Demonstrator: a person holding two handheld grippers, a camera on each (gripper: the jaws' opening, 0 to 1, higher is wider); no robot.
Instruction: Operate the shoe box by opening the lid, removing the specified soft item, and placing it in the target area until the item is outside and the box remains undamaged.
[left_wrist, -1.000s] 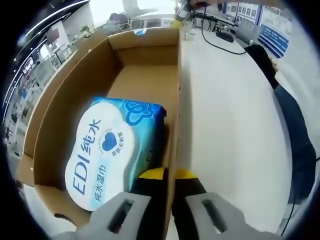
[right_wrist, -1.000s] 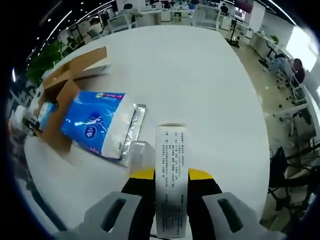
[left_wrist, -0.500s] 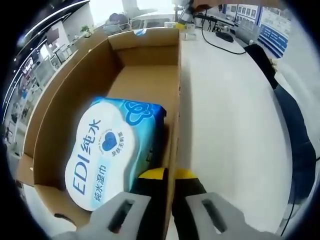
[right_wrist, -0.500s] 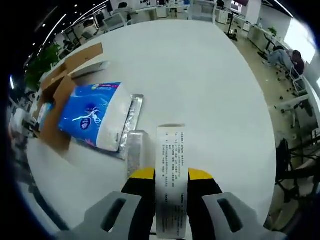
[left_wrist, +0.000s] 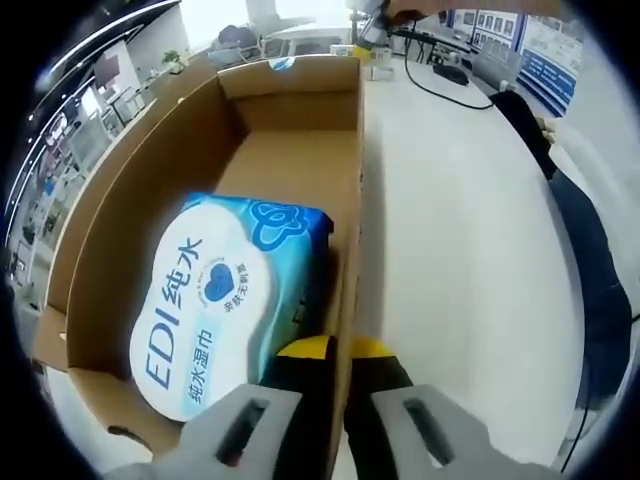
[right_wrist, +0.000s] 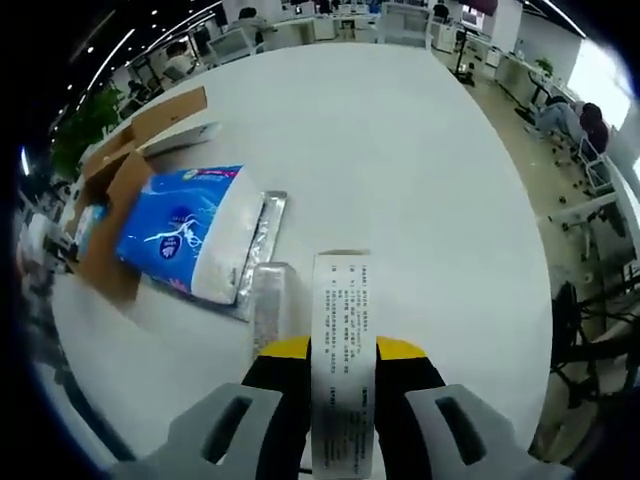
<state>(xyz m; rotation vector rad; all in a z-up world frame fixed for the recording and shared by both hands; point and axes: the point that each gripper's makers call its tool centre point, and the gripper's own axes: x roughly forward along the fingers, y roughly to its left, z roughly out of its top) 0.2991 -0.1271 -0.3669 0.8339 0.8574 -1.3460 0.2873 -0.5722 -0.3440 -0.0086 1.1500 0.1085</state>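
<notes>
An open cardboard shoe box (left_wrist: 150, 190) holds a blue and white wet-wipe pack (left_wrist: 215, 300) lying flat inside. My left gripper (left_wrist: 340, 348) is shut on the box's right wall, one jaw inside and one outside. My right gripper (right_wrist: 343, 348) is shut on a white packet with small print (right_wrist: 343, 310), held above the white table (right_wrist: 400, 150). A blue and white soft pack (right_wrist: 185, 245) with a silvery sealed edge lies on the table beside the box (right_wrist: 125, 150), to the left of my right gripper.
The table (left_wrist: 450, 220) stretches to the right of the box, with a black cable and small items (left_wrist: 440, 70) at its far end. A person's dark sleeve (left_wrist: 590, 280) lies at that table edge. Office chairs and desks (right_wrist: 580, 200) stand beyond the table.
The right gripper view has shifted slightly, so the blue pack sits a little farther left. The left gripper and box look the same.
</notes>
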